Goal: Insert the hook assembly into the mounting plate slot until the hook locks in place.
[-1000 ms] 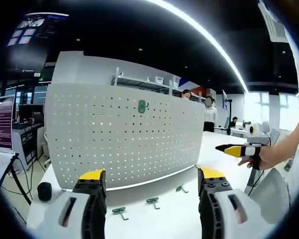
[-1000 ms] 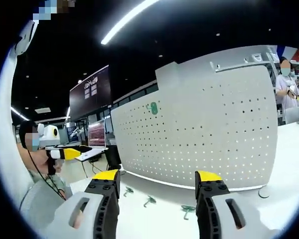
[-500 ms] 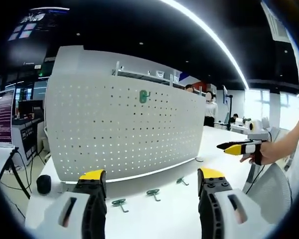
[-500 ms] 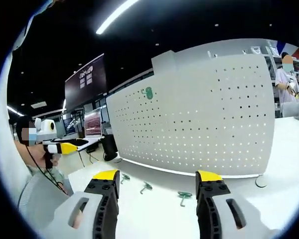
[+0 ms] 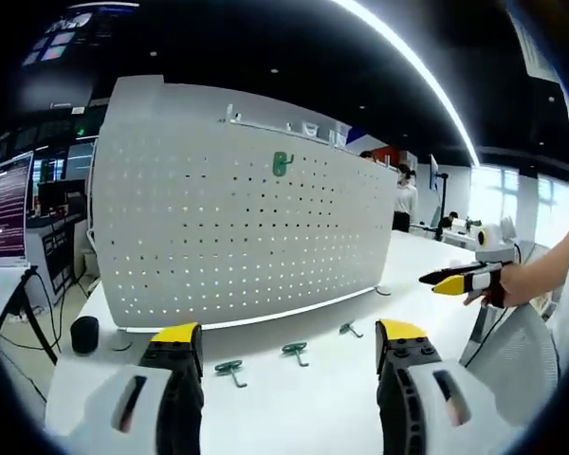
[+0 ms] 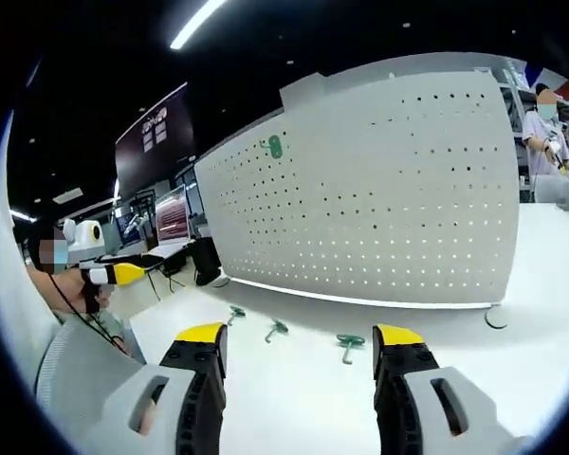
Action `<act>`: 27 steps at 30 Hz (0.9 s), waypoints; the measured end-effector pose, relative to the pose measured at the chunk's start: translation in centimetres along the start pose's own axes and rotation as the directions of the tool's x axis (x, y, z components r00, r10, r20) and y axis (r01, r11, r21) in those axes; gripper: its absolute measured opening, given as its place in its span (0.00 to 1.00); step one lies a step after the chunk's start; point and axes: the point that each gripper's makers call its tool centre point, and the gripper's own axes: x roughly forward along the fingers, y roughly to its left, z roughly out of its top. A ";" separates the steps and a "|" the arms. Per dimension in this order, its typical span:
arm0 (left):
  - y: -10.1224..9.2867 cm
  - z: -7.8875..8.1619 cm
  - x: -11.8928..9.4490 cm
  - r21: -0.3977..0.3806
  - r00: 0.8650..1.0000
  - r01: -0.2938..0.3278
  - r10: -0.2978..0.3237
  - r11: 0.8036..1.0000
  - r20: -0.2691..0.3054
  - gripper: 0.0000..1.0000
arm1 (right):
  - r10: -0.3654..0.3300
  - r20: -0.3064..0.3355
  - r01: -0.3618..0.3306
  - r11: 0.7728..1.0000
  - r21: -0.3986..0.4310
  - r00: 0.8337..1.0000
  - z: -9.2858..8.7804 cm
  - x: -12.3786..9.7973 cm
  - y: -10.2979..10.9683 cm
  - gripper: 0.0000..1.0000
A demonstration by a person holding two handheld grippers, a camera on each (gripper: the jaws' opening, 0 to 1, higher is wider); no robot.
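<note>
**Both grippers open above the loose hooks**

The left gripper (image 5: 289,334) and right gripper (image 6: 299,334) stand wide apart, holding nothing. Three green hooks (image 5: 295,351) lie on the white table (image 5: 294,403) before the upright pegboard (image 5: 228,237), which carries one mounted hook (image 5: 282,163). No legible writing.

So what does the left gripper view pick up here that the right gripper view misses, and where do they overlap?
Left gripper view: a small black round object on the table left of the pegboard, a dark screen with text at far left, and the right gripper entering from the right, held in a hand.

Right gripper view: a thin dark ring lying on the table by the board's right end, and the left gripper entering from the left.

Both: the white pegboard with one green hook mounted high, three loose green hooks on the white table, and open jaws.
</note>
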 end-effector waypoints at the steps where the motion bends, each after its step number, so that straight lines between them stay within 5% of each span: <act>1: 0.0 0.0 0.0 0.000 1.000 0.000 0.000 1.000 0.000 0.76 | 0.001 -0.003 -0.001 1.000 0.001 1.000 -0.1 0.0 0.0 0.60; 14: 0.1 0.7 0.4 0.019 1.000 0.014 -0.014 1.000 -0.009 0.76 | 0.010 -0.022 -0.011 1.000 -0.015 1.000 -0.5 0.2 0.4 0.60; 27: 1.0 -0.4 1.1 0.130 0.990 0.088 -0.071 0.988 -0.124 0.75 | 0.026 -0.036 -0.026 1.000 -0.013 0.999 -0.8 0.3 0.7 0.58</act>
